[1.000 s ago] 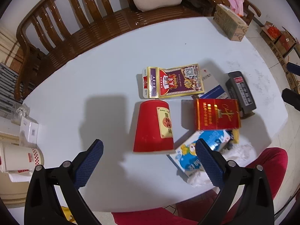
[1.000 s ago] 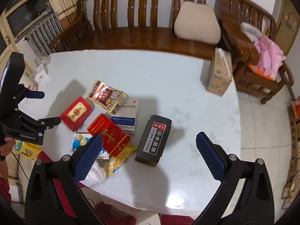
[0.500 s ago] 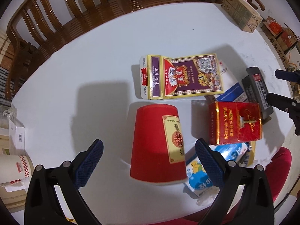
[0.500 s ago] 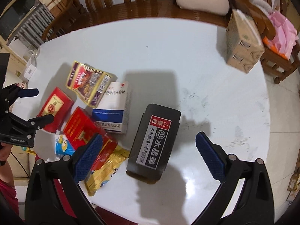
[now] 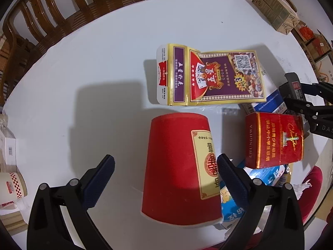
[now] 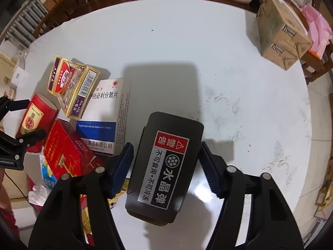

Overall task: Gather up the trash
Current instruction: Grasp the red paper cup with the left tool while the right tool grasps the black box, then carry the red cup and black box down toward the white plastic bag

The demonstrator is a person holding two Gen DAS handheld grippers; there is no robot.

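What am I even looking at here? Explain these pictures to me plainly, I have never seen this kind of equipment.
There is no robot here. A person holds two hand-held grippers, each with a fisheye camera that looks forward along its two blue-padded fingers. That is why the pictures bulge.

The left wrist view shows the left gripper, open, with its fingers either side of a red paper cup lying on its side. It is not yet pinching it.

The right wrist view shows the right gripper, open, with its fingers either side of a black box with a red warning label, also not clamped.

Everything lies on a white table. Between the two targets sit a playing card box, a red cigarette pack and a white and blue medicine box. A cardboard carton stands at the table's far edge.

Nothing is held.
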